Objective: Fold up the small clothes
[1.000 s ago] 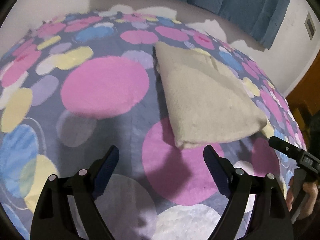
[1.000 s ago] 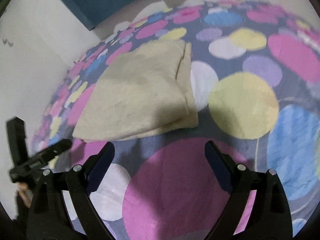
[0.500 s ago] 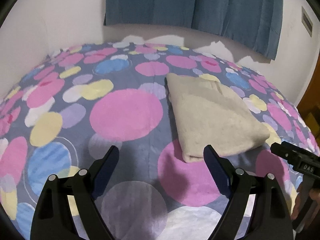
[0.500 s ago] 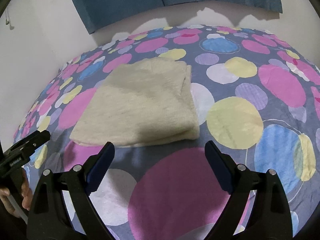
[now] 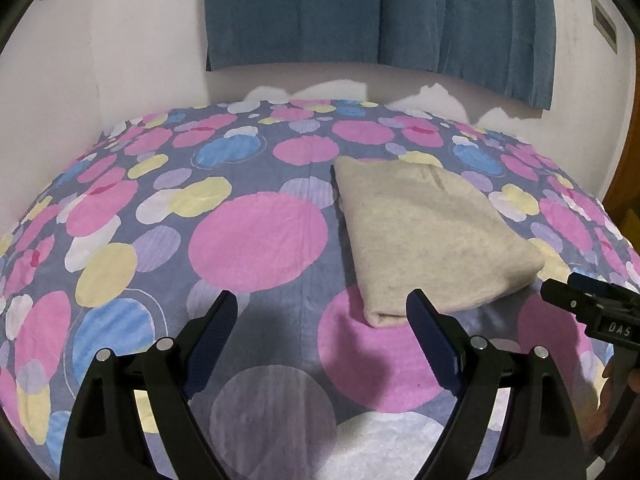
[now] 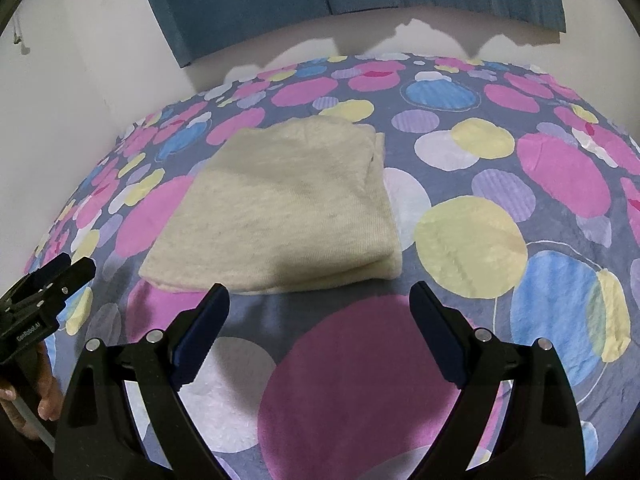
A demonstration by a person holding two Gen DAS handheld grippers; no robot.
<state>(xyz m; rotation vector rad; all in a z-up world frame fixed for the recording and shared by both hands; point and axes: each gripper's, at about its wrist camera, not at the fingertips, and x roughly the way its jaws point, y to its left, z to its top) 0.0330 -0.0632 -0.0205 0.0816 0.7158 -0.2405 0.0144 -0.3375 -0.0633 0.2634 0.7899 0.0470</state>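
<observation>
Lying folded on the spotted bedsheet, a beige garment.

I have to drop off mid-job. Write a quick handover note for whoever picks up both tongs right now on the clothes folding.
Left tongs: open, nothing between the pads, held above the bedspread just short of the garment's near edge.
Right tongs: open, empty, also just short of the garment.
Cream garment: lies folded into a compact rectangle on the spotted bedspread, layers stacked at the near edge, neither tongs touching it.
Done: this piece looks fully folded.
Left: no other clothes are in view; check outside the frames for more, or tidy the slightly uneven far corner if wanted.
</observation>
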